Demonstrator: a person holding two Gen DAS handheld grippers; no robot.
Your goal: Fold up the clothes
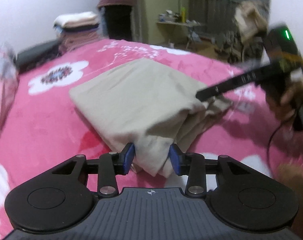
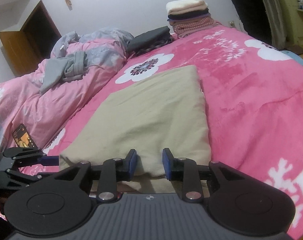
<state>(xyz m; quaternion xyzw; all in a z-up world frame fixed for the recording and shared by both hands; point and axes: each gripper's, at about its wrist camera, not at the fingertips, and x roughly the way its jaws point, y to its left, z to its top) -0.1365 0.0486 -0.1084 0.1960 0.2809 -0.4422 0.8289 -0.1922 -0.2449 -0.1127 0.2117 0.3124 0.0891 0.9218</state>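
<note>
Right wrist: beige garment folded flat, rectangular.

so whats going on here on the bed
A person with a claw in each hand is folding clothes on a pink blanket. A beige garment lies folded into a rectangle. The left claw and the right claw each sit at its near edge with the cloth between their jaws, which stand apart and do not seem to pinch it. A stack of folded clothes sits at the far end.

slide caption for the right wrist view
Right gripper jaws open around the near edge of a folded beige garment on a pink floral blanket.
</note>
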